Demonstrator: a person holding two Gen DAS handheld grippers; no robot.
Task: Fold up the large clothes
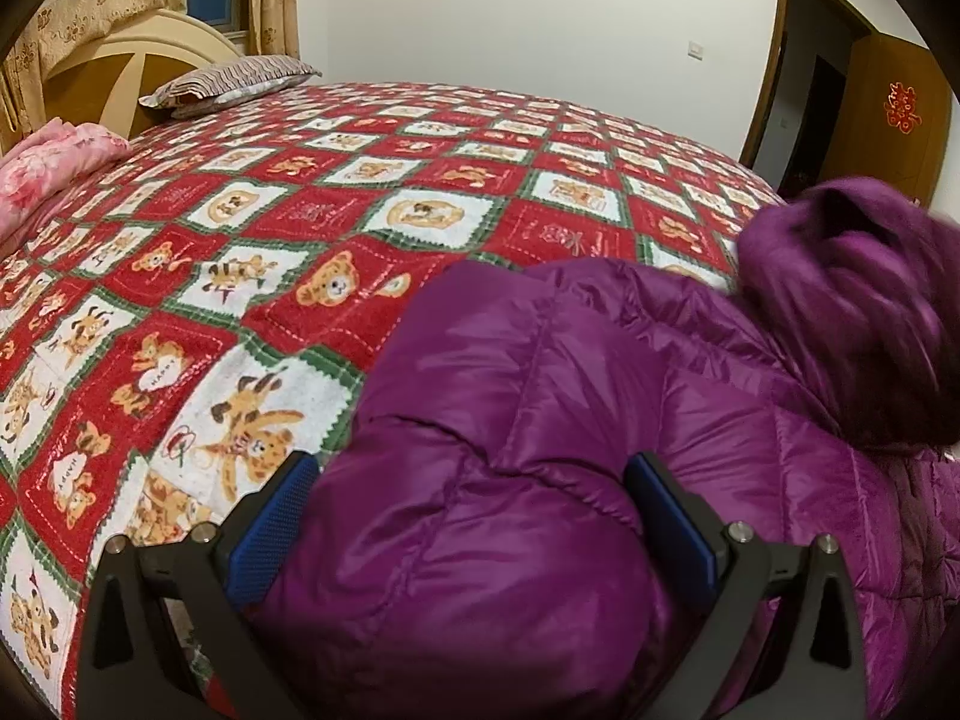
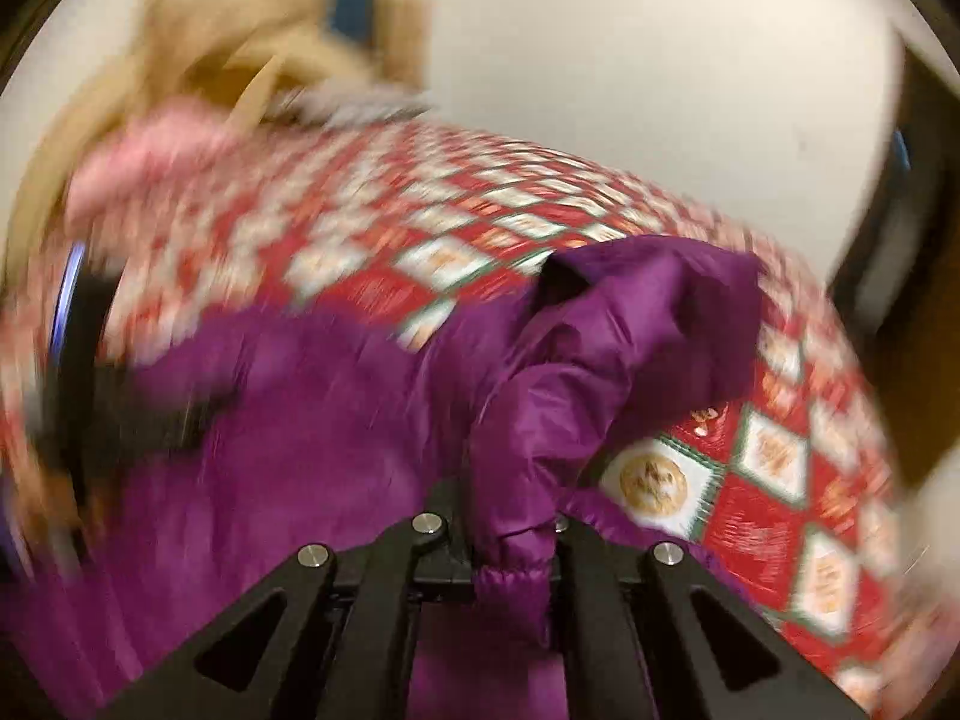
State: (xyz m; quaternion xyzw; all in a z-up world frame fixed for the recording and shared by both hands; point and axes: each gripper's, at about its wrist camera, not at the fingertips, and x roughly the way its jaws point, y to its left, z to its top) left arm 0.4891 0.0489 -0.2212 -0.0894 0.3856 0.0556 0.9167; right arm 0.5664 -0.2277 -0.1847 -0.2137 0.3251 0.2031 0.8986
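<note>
A purple puffer jacket lies on the bed, filling the lower right of the left wrist view. My left gripper is open, its blue-padded fingers standing wide on either side of a padded bulge of the jacket. A blurred purple sleeve is lifted at the right. In the right wrist view, my right gripper is shut on the jacket's sleeve cuff, and the sleeve rises up from it. That view is strongly blurred. The left gripper shows as a dark blur at its left.
The bed carries a red, white and green bear-patterned cover. A pink quilt and a striped pillow lie at the head by the wooden headboard. A wooden door stands at the right.
</note>
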